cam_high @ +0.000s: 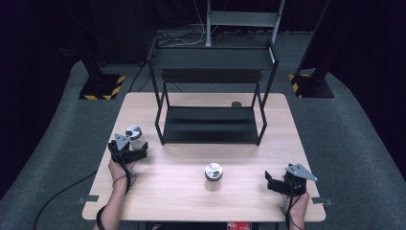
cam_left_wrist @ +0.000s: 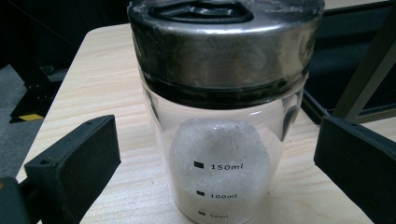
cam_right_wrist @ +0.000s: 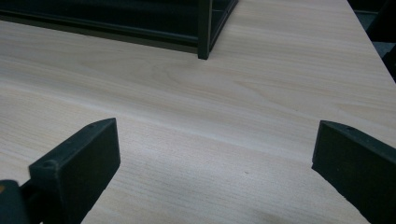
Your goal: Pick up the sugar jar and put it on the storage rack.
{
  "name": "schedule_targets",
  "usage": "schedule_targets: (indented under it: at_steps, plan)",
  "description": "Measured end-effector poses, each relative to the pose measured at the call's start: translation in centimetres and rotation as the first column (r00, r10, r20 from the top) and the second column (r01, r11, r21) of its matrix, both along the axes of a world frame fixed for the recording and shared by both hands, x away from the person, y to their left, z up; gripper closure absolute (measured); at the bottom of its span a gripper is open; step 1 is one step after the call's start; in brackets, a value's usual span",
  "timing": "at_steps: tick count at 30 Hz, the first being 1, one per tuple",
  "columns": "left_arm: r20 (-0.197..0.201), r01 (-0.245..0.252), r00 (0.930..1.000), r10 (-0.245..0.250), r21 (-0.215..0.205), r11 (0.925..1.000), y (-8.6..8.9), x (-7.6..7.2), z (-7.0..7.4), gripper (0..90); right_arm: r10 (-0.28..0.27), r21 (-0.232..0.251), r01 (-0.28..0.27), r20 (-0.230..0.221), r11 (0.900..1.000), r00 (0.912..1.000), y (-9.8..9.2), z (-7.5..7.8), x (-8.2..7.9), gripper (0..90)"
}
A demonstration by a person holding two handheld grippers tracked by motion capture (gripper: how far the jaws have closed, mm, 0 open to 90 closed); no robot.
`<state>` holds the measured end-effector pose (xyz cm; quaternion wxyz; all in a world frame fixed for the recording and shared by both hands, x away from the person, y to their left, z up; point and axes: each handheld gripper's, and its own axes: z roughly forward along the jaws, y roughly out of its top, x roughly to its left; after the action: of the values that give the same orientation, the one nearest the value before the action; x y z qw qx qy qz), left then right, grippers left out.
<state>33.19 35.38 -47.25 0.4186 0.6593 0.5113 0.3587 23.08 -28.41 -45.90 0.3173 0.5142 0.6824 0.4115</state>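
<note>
A wooden table (cam_high: 191, 201) is seen from above, with a black two-tier rack (cam_high: 210, 96) standing on its far half. Two clear jars with metal lids stand on it. The left jar (cam_high: 134, 136) is placed near the table's left edge, just beside the rack's front left leg. The middle jar (cam_high: 213, 177) is set upright on the near half of the table, about midway between the two hands and well apart from both.

The left gripper (cam_high: 139, 152) is held close to the left jar. In the left gripper view, that jar (cam_left_wrist: 219, 140) is framed between the two black jaws, which are spread wide, with a gap left on each side of the glass; nothing is gripped. White, frosty contents can be seen through the glass, and printed volume marks are visible on its front. The lid (cam_left_wrist: 219, 51) is closed on top.

The right gripper (cam_high: 271, 182) is held near the table's right front corner, pointed towards the middle jar. In the right gripper view, its jaws are spread wide over bare wood (cam_right_wrist: 210, 116), with nothing between them; a leg of the rack (cam_right_wrist: 203, 32) is seen farther off.
</note>
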Motion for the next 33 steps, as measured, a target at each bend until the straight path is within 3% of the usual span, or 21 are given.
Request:
schedule_targets:
  at_steps: [24, 33]
  plan:
    - [-0.011, 0.009, 0.9999, -0.009, 0.005, 0.9999, -0.3, 1.3, 0.2, 0.0, 0.013, 0.026, -0.012, -0.007, 1.0, 0.9999, -0.6, 0.0, 0.2, 0.0]
    - [-0.03, 0.057, 0.998, -0.056, 0.007, 0.9984, 0.1, 2.0, 0.4, 0.0, 0.008, 0.028, -0.008, -0.002, 1.0, 1.0, -0.6, -0.1, 0.1, 0.0]
